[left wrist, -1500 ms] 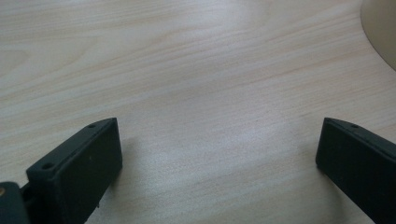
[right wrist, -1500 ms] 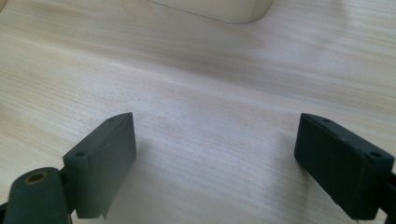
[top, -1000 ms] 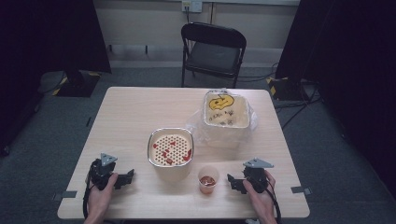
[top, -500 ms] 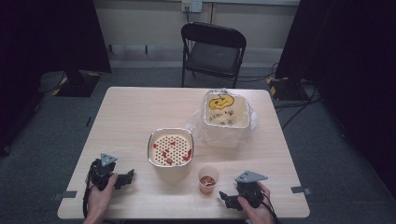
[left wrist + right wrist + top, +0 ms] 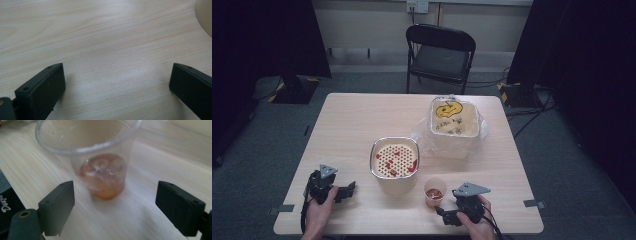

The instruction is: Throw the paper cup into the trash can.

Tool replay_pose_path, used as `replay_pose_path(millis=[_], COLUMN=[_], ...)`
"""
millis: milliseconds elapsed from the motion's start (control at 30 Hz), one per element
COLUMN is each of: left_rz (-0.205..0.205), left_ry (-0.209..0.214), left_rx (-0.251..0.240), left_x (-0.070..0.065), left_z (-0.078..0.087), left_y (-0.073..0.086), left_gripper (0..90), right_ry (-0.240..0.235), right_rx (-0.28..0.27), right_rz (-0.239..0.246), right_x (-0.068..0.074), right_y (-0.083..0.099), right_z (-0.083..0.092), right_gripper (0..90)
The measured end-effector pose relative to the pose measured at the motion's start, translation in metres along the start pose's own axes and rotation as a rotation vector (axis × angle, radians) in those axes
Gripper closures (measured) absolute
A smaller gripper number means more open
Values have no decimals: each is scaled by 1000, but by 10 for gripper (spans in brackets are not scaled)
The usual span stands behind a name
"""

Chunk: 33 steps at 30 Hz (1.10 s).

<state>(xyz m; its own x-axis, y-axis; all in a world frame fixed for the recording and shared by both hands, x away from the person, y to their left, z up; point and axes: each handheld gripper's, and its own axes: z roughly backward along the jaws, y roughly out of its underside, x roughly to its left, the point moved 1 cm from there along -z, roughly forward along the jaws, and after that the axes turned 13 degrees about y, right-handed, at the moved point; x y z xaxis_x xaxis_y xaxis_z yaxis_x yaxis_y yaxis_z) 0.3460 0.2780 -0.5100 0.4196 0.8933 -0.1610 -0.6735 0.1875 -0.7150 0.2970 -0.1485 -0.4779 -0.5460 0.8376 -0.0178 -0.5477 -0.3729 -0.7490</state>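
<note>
Step in hand: approach to grasp. Right tool [image 5: 443, 214], lower centre of the frame, jaws spread, faces the plastic cup [image 5: 434, 191] on the desk [image 5: 352, 117]. Left tool [image 5: 348, 188], lower left, spread, holds nothing. Next: advance, then close on the cup. Strainer bowl [image 5: 395, 159] stands beyond.

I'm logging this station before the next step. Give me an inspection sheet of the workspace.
Surface: pale wood table, dry.
Job's things: clear plastic cup upright, reddish contents at its bottom; steel bowl with perforated insert and red bits.
Clutter: bag-lined tub behind.
Grippers: right gripper open, jaws either side of the cup, not touching; left gripper open over bare wood.
Cables: one trails from each gripper; more on the floor at right.
Surroundings: folding chair, dark curtains.
</note>
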Motion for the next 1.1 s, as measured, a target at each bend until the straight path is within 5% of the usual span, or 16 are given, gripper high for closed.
replay_pose_path(millis=[500,800,1100], left_rz=[-3,-2,-3], left_ry=[1,1,0], left_rx=[0,0,1], left_x=[0,0,0], left_z=[0,0,0], left_y=[0,0,0], left_gripper=[1,1,1], right_ry=[-30,-48,-44], right_rx=[-47,-58,-67], right_rz=[15,14,19], right_x=[10,11,9], right_y=[-27,-27,-25], right_z=[-24,-36,-41], right_gripper=[184,225,358])
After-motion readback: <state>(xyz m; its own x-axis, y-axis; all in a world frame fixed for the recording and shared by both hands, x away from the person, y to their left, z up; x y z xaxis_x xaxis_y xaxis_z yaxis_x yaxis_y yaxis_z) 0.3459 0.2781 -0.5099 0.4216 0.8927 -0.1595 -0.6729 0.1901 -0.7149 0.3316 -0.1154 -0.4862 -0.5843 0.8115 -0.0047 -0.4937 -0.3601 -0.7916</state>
